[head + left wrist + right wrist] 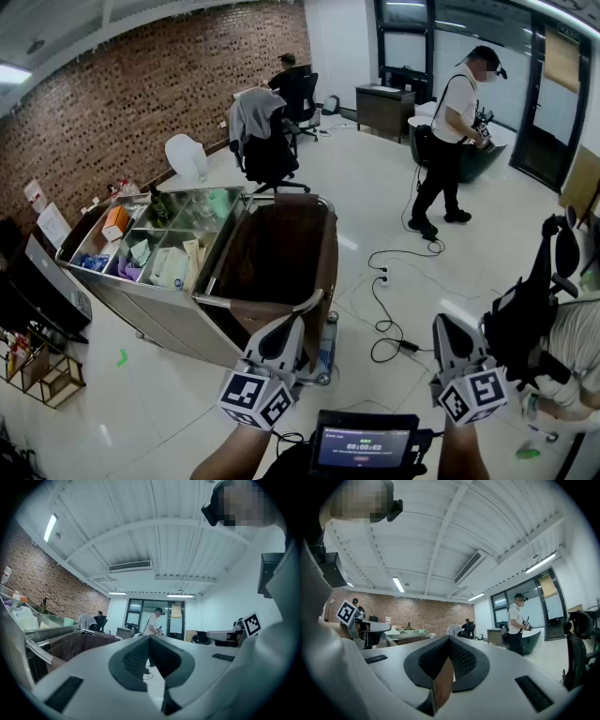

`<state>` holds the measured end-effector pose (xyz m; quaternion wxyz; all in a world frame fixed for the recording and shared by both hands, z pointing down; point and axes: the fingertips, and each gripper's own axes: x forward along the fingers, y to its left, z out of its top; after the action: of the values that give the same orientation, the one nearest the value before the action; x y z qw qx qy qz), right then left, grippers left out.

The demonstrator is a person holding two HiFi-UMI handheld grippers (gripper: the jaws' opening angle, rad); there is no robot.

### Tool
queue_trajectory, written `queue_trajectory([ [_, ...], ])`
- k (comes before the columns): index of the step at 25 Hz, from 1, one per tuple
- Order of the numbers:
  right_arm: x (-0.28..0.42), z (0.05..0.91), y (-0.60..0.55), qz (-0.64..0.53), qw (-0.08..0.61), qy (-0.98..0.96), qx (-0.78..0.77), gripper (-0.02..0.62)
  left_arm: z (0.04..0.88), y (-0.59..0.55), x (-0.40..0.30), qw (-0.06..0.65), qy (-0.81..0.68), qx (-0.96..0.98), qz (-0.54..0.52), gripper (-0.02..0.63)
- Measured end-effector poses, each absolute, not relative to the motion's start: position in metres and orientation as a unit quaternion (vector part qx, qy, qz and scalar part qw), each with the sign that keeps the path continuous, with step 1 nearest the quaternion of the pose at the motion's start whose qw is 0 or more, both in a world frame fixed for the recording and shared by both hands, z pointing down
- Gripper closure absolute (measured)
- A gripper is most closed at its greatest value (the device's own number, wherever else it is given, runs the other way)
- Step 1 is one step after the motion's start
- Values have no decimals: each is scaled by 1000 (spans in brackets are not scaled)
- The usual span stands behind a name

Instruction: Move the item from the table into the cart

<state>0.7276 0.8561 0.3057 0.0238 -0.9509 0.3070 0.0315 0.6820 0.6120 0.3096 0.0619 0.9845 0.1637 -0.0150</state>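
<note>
The cart (325,246) stands ahead of me at the left, with a deep brown bag (272,253) at its near end. Beyond the bag, steel tray compartments (159,239) hold several packets and bottles. In the head view both grippers sit low and point up and forward. My left gripper (286,323) hangs just before the cart's near corner, its jaws shut with nothing between them (150,637). My right gripper (445,323) is to the right over bare floor, jaws shut (449,638). A brown strip (440,686) shows in the slit under its pads; what it is cannot be told.
Black cables (384,309) trail over the white floor right of the cart. A standing person (450,141) is at the back right. An office chair with a grey jacket (262,141) stands behind the cart. A black backpack (525,323) sits close at my right, and a small screen (364,448) below.
</note>
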Motion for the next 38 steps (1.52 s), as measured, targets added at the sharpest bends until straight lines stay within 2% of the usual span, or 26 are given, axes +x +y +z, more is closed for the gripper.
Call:
queue_trajectory([
  [6,735,295,839,38,32,327,-944,612,289,600,681,60,139,988,-39,611],
  [11,723,283,779,49,30,397,-916,612,284,566,652,48,99,993,-38,611],
  [26,621,277,377,48,29,626,-778,612,310,203,468,77,-160,982,-56,611],
  [38,577,278,155,28,54,788,-613,612,309,65,386,49,-351,934,-42,611],
])
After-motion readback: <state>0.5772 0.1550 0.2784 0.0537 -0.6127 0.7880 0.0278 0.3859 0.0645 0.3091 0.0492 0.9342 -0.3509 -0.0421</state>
